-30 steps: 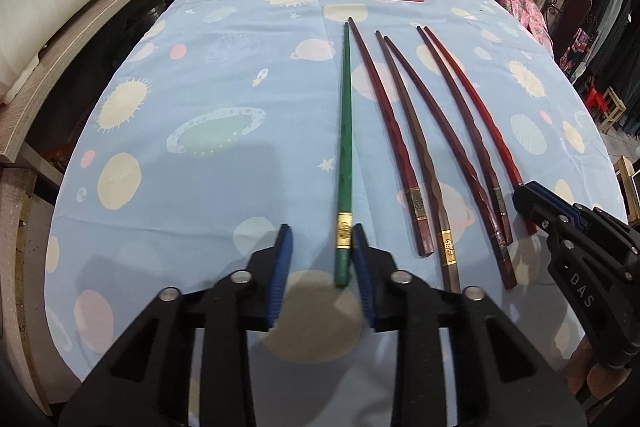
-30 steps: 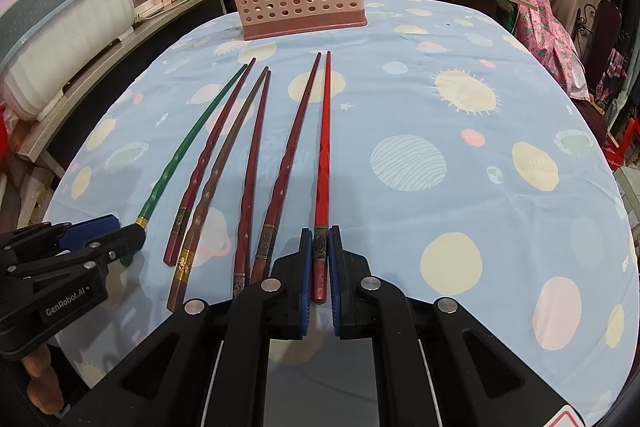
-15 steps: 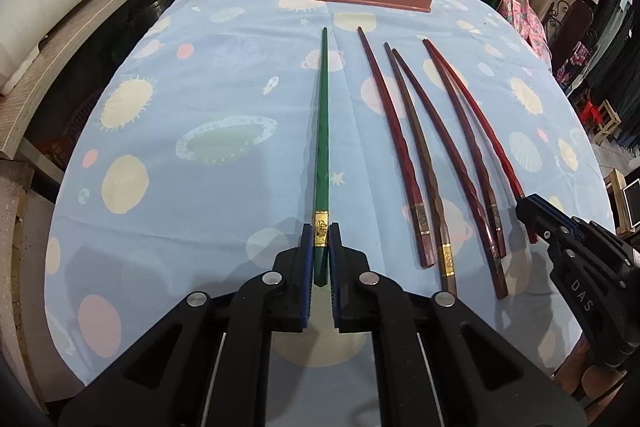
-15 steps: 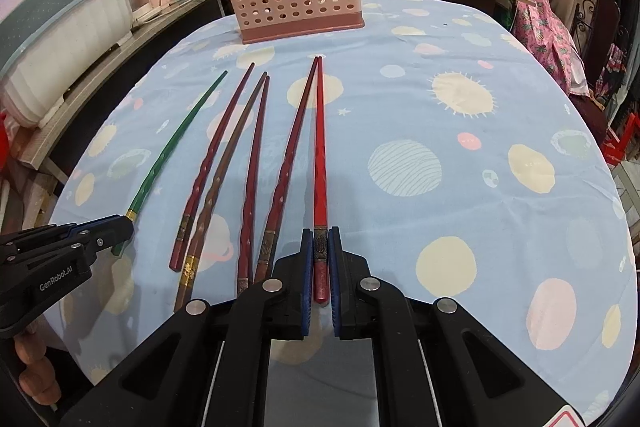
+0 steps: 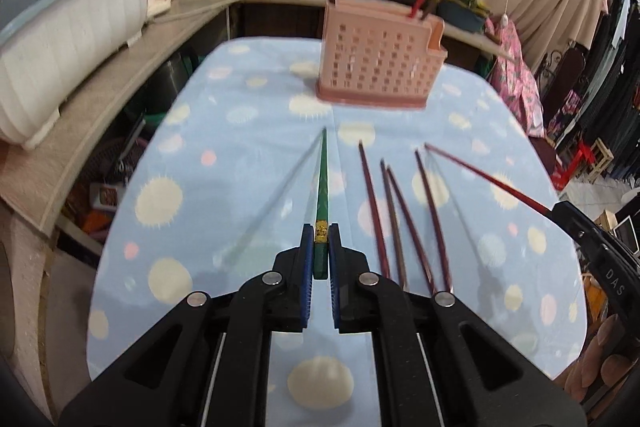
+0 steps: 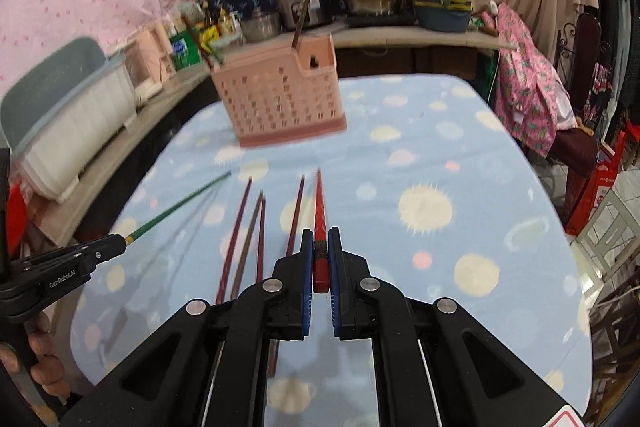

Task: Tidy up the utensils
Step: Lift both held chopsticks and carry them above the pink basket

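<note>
While most of the chopsticks still lie on the worktop (image 5: pixel 248 95), the sorting looks, by my judgement, to be somewhere in its early-to-middle stretch. Farthest left, the left gripper (image 5: pixel 319 259) has its fingers (image 5: pixel 306 255) closed on the butt end of the green chopstick (image 5: pixel 322 183), just behind its gold band; the stick's tip stands clear of the blue planet-print cloth, with its shadow thrown off to the left, so it is off the worktop. To its right, four dark red and brown chopsticks (image 5: pixel 394 215) lie side by side on the cloth, tips toward the holder, none of them gripped. Farthest right, the right gripper (image 6: pixel 320 259) has its fingers (image 6: pixel 307 259) shut on the thick end of the bright red chopstick (image 6: pixel 320 203), which also points forward above the cloth.

At the far end of the worktop stands the pink perforated utensil holder (image 5: pixel 376 67), well apart from both held sticks. A few sticks already poke up from it, a dark red and a green one at its left side and something red at its right, though motion blur hides how many.

What is left, as I read it: carrying these two sticks to the holder, then the four on the cloth.
</note>
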Demonstrator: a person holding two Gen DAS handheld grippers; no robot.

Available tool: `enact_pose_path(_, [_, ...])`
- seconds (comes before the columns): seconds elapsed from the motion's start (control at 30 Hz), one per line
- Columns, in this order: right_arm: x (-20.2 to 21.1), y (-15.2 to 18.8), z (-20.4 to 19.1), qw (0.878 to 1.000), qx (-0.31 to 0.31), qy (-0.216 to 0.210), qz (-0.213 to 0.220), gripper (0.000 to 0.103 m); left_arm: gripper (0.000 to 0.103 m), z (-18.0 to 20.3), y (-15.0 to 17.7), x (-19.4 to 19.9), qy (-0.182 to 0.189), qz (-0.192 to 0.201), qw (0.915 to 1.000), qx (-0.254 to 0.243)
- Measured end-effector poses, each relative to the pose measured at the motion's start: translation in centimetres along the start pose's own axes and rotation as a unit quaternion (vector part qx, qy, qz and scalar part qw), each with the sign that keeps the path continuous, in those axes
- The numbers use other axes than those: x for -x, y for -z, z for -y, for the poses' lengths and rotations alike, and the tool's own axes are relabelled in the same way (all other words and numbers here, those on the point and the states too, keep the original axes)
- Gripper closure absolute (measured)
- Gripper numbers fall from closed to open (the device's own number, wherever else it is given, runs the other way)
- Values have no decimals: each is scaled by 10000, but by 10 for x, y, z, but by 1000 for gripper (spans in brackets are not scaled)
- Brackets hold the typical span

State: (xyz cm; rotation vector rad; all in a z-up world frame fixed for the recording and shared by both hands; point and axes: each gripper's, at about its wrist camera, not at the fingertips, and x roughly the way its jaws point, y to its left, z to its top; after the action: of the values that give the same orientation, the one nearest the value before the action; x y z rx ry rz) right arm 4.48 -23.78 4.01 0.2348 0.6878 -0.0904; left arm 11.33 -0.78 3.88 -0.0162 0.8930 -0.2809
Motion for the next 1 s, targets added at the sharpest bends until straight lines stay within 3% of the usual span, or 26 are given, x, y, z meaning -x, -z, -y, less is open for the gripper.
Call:
enact_pose_path(0.3, [11,-75,6,9972,-138,-209,707,96,96,4,-84,22,-11,781,9969,6])
enact_pose_path(0.7, [9,-158,4,9893,-370,-574,1291,96,96,16,-184,47,140,1626,9866,73])
enact_pose_path(1.0, [9,-247,-10,9698,-638,-961,2148,96,96,32,-257,78,209,2641,9641,168])
